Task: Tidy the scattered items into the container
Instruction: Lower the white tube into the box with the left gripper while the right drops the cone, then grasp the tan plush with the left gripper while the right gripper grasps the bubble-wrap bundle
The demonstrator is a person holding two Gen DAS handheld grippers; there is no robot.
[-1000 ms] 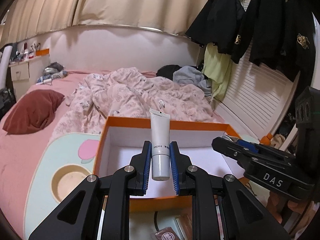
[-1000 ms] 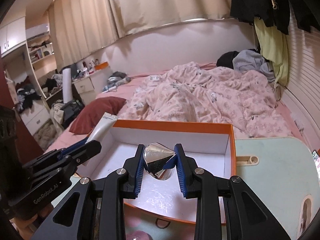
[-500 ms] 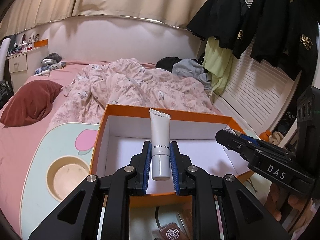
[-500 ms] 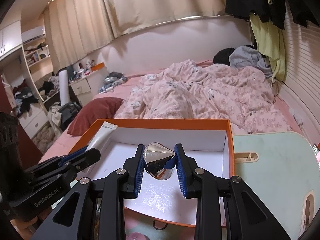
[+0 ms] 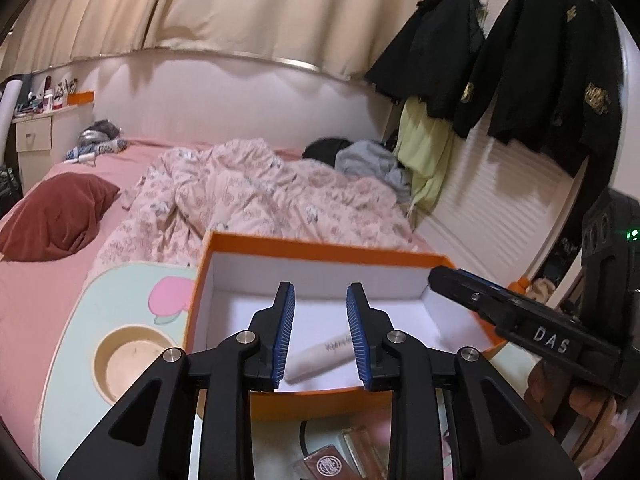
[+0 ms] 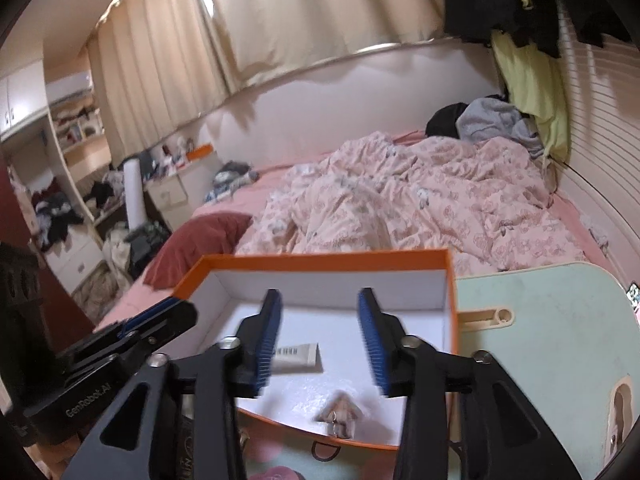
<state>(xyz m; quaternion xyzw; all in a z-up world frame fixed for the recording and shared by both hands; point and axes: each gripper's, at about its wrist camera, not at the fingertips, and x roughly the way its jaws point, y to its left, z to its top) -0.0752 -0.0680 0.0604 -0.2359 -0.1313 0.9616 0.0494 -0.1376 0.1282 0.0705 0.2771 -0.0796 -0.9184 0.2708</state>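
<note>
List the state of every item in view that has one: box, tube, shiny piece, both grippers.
orange box: lidless, open side up, on the bed tray.
white tube: lying flat on the box floor, released.
shiny folded piece: lying in the box near its front wall, blurred.
left gripper: jaws opening, nothing gripped.
right gripper: jaws opening, nothing gripped.

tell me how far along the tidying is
Done: the white tube and the shiny faceted item both lie inside the orange box. In hand: nothing; the left gripper and right gripper hang over the box, jaws opening and empty. Left: at least the small brown items on the tray in front of the box.
</note>
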